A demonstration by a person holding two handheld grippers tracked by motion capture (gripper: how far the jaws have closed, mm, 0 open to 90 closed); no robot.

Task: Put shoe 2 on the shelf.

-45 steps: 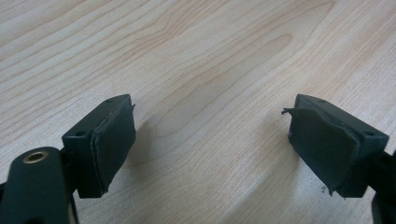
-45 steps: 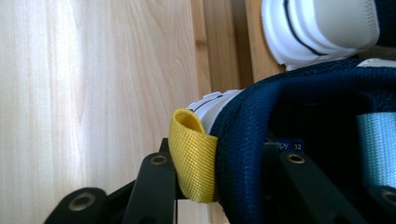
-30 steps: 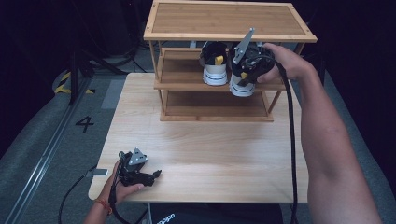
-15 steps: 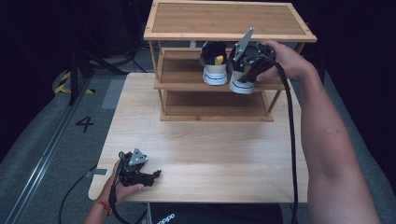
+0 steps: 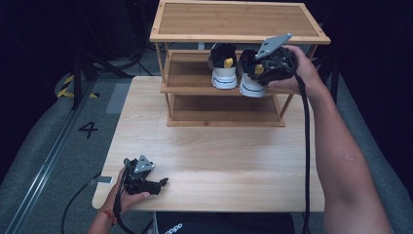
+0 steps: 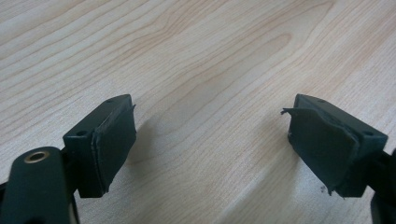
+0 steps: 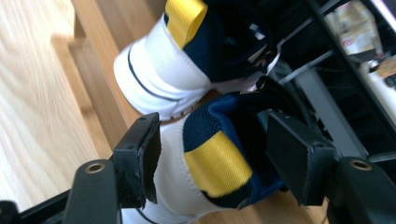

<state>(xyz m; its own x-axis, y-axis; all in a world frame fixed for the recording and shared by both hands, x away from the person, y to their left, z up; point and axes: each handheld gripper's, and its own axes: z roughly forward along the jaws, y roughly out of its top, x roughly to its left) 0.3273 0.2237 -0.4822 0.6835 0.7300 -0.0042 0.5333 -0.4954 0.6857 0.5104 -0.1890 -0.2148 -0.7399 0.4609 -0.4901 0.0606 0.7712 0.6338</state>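
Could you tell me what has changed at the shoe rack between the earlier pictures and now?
The right gripper has just been opening its jaws; the right shoe's heel sits between them, no longer pinched, on the middle shelf, and the hand has drawn back slightly. The left shoe and the left gripper, open on the table, stayed put.

Toes of both shoes [image 5: 224, 73] hidden under the rack's top shelf [image 5: 238, 22].
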